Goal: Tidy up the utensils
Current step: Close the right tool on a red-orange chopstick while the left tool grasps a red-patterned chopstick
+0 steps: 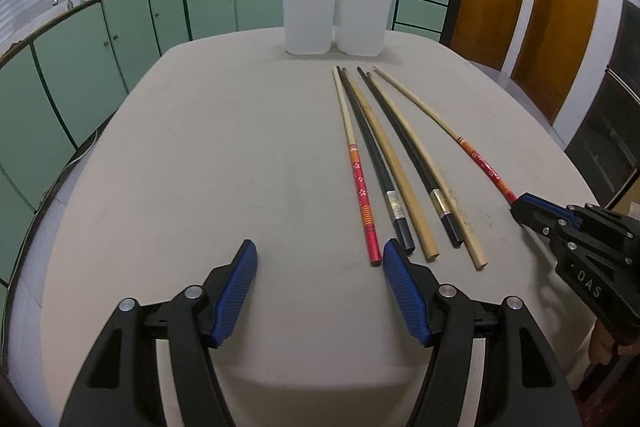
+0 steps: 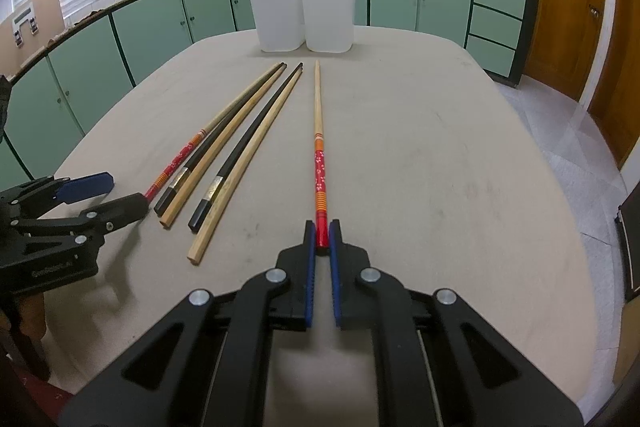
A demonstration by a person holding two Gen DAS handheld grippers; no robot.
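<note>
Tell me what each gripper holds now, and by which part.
The right gripper is shut on the red-patterned wooden chopstick, clamping its thick red end. The left gripper is open and holds nothing.

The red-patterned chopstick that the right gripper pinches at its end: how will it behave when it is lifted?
The red-patterned chopstick looks like stiff wood, so it should not droop. The right gripper clamps only its thick end, so the long free tip may swing or pivot. Its lacquered-looking red section could slip a little.
</note>
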